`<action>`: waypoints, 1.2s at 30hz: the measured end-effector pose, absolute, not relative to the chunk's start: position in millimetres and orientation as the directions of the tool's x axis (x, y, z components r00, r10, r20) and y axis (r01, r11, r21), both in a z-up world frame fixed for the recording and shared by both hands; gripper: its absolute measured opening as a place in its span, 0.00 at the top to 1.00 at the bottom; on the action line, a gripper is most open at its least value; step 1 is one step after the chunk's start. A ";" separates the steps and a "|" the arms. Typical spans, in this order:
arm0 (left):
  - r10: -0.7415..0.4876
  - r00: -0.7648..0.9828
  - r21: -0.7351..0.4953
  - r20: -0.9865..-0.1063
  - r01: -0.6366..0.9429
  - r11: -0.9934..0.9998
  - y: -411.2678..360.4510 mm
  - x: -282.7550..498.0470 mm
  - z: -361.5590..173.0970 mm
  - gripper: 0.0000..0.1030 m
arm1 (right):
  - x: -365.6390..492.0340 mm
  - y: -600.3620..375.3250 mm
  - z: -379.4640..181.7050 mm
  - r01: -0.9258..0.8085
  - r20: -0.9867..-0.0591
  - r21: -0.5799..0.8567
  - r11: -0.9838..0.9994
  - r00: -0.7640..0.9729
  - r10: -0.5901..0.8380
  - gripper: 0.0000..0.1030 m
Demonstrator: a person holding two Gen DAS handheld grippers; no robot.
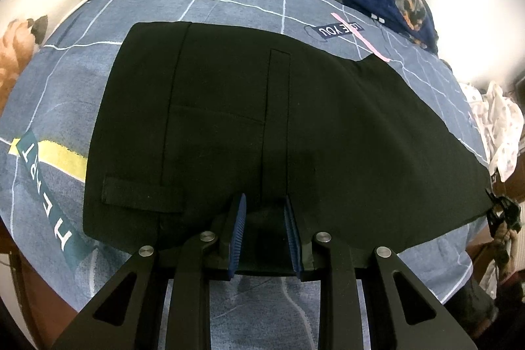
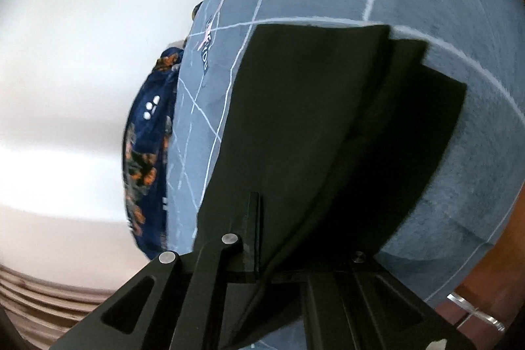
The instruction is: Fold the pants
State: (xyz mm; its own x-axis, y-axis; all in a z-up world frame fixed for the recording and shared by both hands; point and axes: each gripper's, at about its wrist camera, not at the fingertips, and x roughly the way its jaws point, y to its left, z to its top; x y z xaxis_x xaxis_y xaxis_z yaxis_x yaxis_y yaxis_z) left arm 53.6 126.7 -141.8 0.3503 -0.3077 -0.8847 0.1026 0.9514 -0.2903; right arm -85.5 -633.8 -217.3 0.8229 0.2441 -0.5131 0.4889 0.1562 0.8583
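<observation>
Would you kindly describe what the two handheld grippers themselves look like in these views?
The left gripper is matte black, with flat angular linkage arms bearing triangular cut-outs, round silver pivot pins and ribbed blue finger pads. The right gripper shows the same black linkage and silver pins; its pads are hidden.
</observation>
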 end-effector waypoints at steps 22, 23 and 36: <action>-0.318 0.348 -0.303 -0.882 0.097 0.948 128.1 55.0 -142.0 0.75 | -143.8 -666.7 -236.7 0.418 -0.403 0.908 -0.029 0.889 0.216 0.94; -0.318 0.348 -0.304 -0.882 0.097 0.948 128.2 55.1 -142.0 0.75 | -145.2 -667.5 -236.7 0.415 -0.400 0.909 -0.028 0.890 0.220 0.94; -0.318 0.354 -0.306 -0.879 0.091 0.948 130.2 55.3 -142.3 0.73 | -206.1 -720.9 -228.0 0.451 -0.452 0.892 -0.022 0.892 -0.008 0.88</action>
